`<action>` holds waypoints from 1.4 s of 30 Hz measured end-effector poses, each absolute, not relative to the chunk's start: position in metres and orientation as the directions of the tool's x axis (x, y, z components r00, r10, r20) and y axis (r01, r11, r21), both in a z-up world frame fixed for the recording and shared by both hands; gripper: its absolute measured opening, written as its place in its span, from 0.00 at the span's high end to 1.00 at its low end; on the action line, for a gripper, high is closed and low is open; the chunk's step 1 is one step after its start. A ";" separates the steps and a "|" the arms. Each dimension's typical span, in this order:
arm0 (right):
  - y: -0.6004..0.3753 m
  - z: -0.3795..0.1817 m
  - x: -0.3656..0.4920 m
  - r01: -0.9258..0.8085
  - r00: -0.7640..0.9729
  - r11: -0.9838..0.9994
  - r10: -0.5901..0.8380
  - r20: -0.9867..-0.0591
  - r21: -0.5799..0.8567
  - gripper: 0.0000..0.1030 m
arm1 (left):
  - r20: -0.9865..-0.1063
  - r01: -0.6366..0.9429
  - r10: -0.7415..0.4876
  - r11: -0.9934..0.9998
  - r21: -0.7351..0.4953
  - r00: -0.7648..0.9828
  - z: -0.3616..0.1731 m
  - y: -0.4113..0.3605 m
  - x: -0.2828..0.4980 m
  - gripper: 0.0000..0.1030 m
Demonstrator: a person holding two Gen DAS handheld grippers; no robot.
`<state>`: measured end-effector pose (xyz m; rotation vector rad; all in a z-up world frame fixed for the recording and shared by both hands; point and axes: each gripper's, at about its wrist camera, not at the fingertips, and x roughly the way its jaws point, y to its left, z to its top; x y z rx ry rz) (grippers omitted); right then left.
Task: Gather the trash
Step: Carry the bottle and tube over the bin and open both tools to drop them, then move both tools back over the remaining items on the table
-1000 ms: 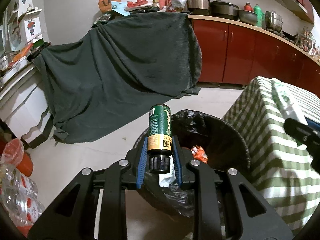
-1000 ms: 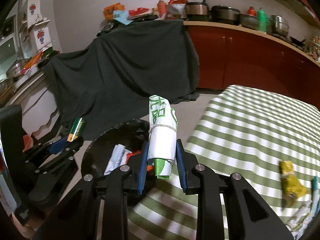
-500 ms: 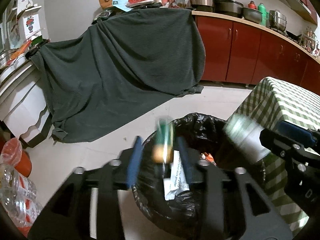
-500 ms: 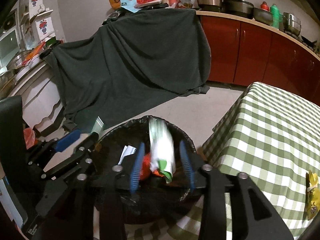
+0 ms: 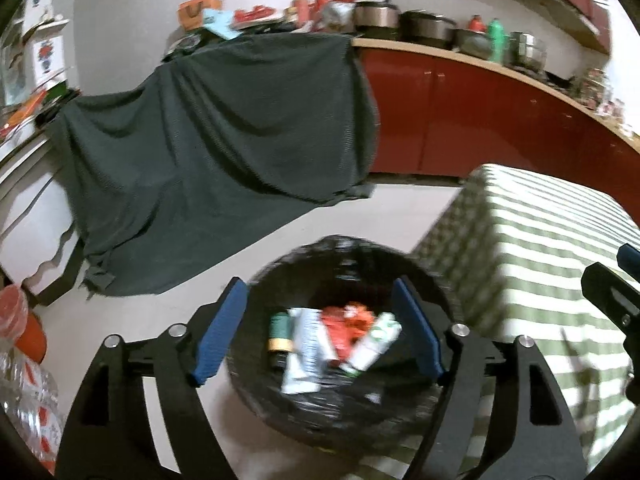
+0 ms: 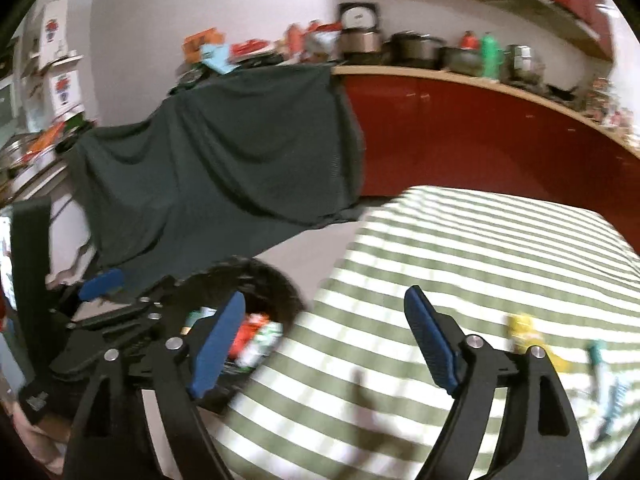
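Now our left gripper [image 5: 320, 328] hangs with jaws released over the black-lined round trash bin [image 5: 420, 408], where the green bottle [image 5: 279, 329] and white-green wrapper [image 5: 376, 340] lie. Our right gripper [image 6: 324, 340], also released, hovers beside the bin above the green-checked worktop [image 6: 480, 248], with a yellow wrapper [image 6: 524, 330] farther off.

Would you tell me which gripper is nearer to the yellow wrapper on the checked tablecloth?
Right. The right gripper is over the tablecloth near the yellow wrapper; the left gripper hangs above the trash bin.
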<state>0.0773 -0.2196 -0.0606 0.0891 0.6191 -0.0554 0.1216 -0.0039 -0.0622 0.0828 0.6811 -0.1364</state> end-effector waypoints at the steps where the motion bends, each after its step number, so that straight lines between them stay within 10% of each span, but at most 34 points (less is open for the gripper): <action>1: -0.228 -0.059 0.070 0.103 0.813 0.993 -0.046 -0.580 0.065 0.22 | -0.627 0.184 -0.126 0.983 0.028 0.769 -0.058 -0.014 0.114 0.25; 22: -0.358 -0.099 -0.071 0.457 0.670 0.889 -0.320 -0.669 0.032 0.25 | -0.647 0.504 -0.365 0.863 0.034 0.669 -0.059 -0.168 0.022 0.22; 42: -0.368 -0.124 -0.073 0.411 0.658 0.909 -0.237 -0.715 0.076 0.80 | -0.666 0.535 -0.366 0.843 0.058 0.650 -0.067 -0.191 0.012 0.22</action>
